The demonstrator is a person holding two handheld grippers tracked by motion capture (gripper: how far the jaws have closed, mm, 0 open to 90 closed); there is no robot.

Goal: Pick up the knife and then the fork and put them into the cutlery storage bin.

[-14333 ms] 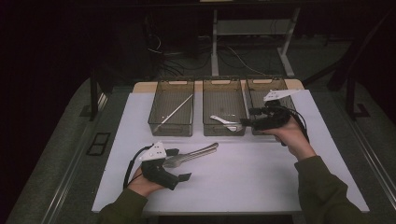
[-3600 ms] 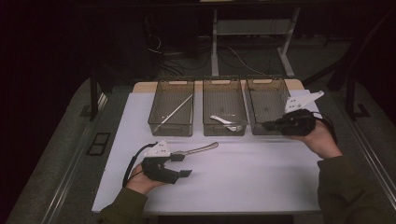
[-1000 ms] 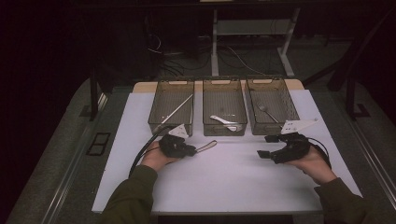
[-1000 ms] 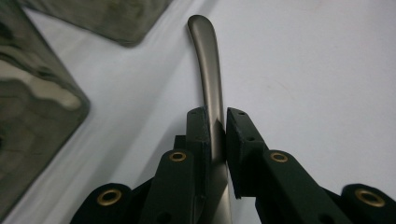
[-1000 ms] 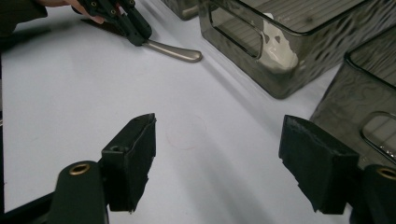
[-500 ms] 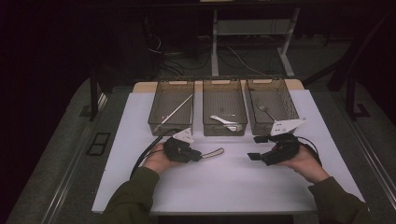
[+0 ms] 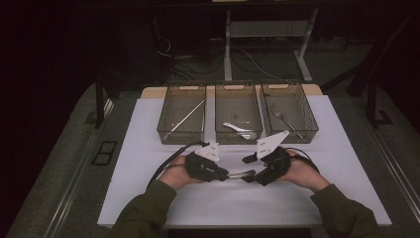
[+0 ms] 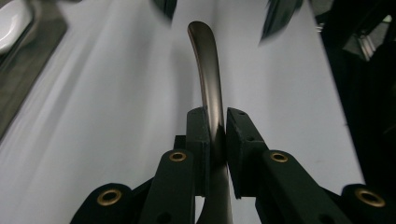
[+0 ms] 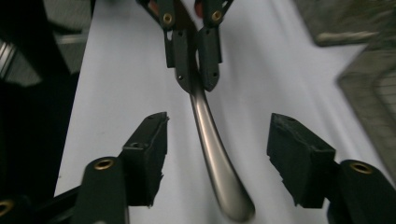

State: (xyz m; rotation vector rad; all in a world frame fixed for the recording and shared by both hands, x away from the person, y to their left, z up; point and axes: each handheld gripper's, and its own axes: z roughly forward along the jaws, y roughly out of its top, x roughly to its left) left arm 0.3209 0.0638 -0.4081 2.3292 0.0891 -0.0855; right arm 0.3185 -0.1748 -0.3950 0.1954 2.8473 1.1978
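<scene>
The spoon (image 8: 208,79) was up above the white mat (image 7: 148,198), in the middle near the front, between the two hands. The left gripper (image 7: 223,174) held it tight by one end, with both jaws pressed flat on the metal. The handle stuck out toward the right gripper (image 7: 250,174). That gripper's jaws had just been closing, but they were half wide and not touching the handle, which sat in the gap between them. It looked like a hand-over. To do it well, the right gripper should slide on a bit more, keep the handle in the middle of the gap, and squeeze on a flat part (a round shiny handle can slip). The left one should let go only when the right one has a firm hold, or the spoon could drop on the mat. Three see-through bins stood in a row at the back of the mat. The left bin (image 7: 181,136) had a long thin stick lying slantwise in it. The middle bin (image 7: 238,139) had a white spoon (image 7: 236,128) in it. The right bin (image 7: 292,136) had a metal piece (image 7: 283,118), maybe a fork, too small to tell.
</scene>
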